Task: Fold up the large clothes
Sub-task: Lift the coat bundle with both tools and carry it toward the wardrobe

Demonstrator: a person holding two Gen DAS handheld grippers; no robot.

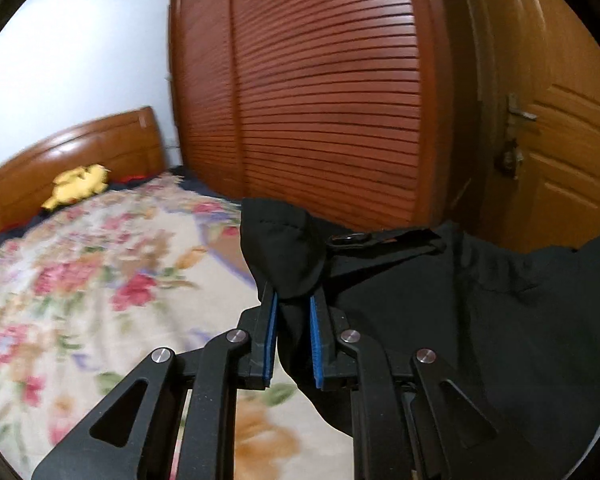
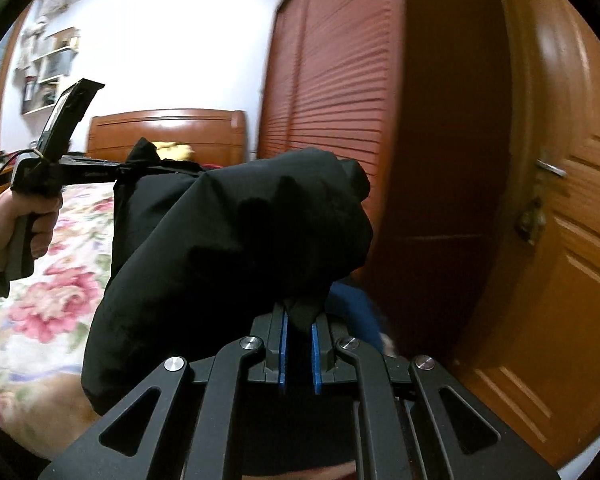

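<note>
Both tongs are clamped on the black garment (image 2: pixel 228 248), left tongs (image 1: pixel 294 304) and right tongs (image 2: pixel 299 322) each pinching a bunched edge. It hangs above the floral bed (image 1: pixel 100 280), probably trousers.

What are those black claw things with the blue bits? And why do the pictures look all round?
The claws are grippers, tools with two fingers that a person squeezes by a handle, one in each hand. Each carries a small camera that looks along its fingers, and its wide lens bends the picture round. One picture comes from the left gripper, the other from the right gripper. The blue strips are soft pads for pinching. Both grippers are shut on a black garment, lifted over a bed with a flowery cover. A yellow toy lies by the headboard. In the right view you can see the person's left hand on its handle. Behind stand a wardrobe and a door.
</note>
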